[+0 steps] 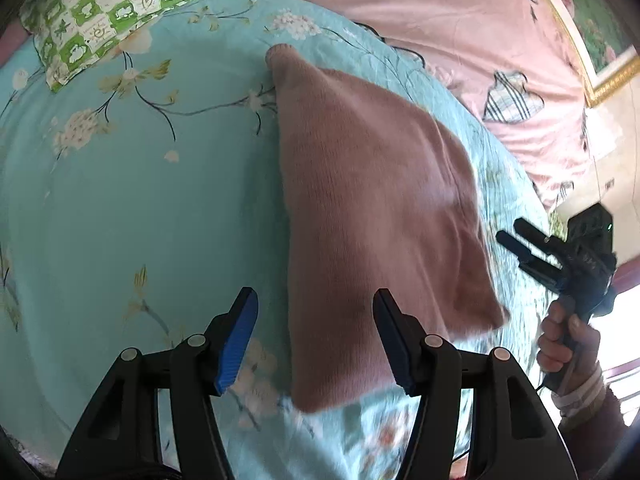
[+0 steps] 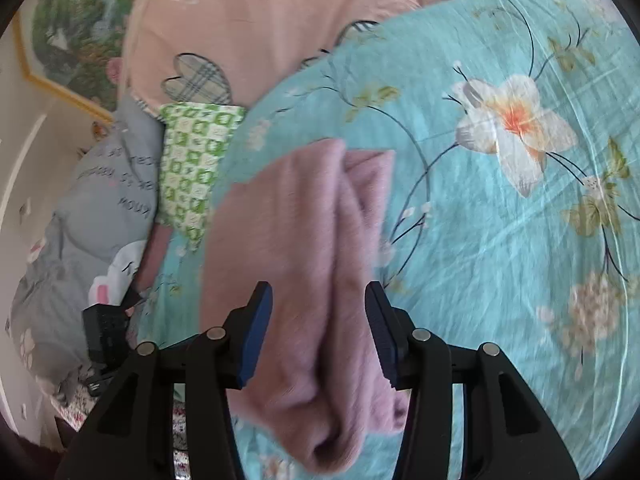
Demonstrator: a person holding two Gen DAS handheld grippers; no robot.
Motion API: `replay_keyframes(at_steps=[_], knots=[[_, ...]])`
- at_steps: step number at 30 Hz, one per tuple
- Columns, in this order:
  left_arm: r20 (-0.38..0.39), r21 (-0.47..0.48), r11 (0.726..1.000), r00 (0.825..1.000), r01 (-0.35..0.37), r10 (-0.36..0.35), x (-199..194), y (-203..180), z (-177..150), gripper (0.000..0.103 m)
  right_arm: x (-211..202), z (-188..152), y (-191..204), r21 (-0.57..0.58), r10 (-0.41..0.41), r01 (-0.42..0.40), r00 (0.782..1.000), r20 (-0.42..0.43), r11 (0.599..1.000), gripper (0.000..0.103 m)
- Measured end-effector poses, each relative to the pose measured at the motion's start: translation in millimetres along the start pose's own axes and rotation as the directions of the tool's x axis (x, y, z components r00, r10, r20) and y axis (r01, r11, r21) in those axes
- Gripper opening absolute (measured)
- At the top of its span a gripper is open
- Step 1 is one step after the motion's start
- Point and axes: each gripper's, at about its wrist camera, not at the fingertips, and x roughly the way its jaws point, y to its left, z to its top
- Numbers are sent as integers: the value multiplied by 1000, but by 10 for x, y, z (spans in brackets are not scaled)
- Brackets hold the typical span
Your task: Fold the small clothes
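A dusty-pink knitted garment (image 1: 372, 208) lies folded on the turquoise floral bedspread (image 1: 140, 200). My left gripper (image 1: 316, 340) hovers over its near edge with both blue pads (image 1: 236, 344) apart and nothing pressed between them. My right gripper (image 1: 518, 236), held in a hand (image 1: 568, 340), stands open just off the garment's right side. In the right wrist view the garment (image 2: 304, 248) shows stacked layers with folds at the near end. The right gripper (image 2: 318, 332) is open above it, with the cloth below the pads and not pinched.
A green-and-white checked pillow (image 1: 120, 4) lies at the head of the bed. A pink quilt with plaid hearts (image 1: 460, 32) lies beside the bedspread. A grey pillow with printed text (image 2: 104, 184) and a framed picture (image 2: 76, 40) are to the left.
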Motion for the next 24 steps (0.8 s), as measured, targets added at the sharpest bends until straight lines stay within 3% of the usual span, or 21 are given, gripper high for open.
replay_keyframes(at_steps=[3,7,12,19,22,24], knots=[[-19,52,999,1000,-14,15,-53,-81,-172,63,-64,-131,108,-17,21,-21,1000,-15,1000,50],[-29,139,990,999,-28,32,-90,-197,-396,77,-33,-342,237,-67,7,-11,998,-60,998,50],[-26,244,963,992,-113,123,12,-301,-671,77,50,-596,332,-151,-54,36,991,-119,988,50],[-21,327,931,983,-164,181,254,-453,-880,77,75,-715,330,-204,-121,92,984,-133,975,49],[-13,348,915,975,-203,221,346,-467,-887,73,64,-706,311,-190,-115,90,986,-125,978,46],[-4,331,915,969,-232,247,371,-431,-817,58,61,-705,301,-191,-113,88,985,-126,978,42]])
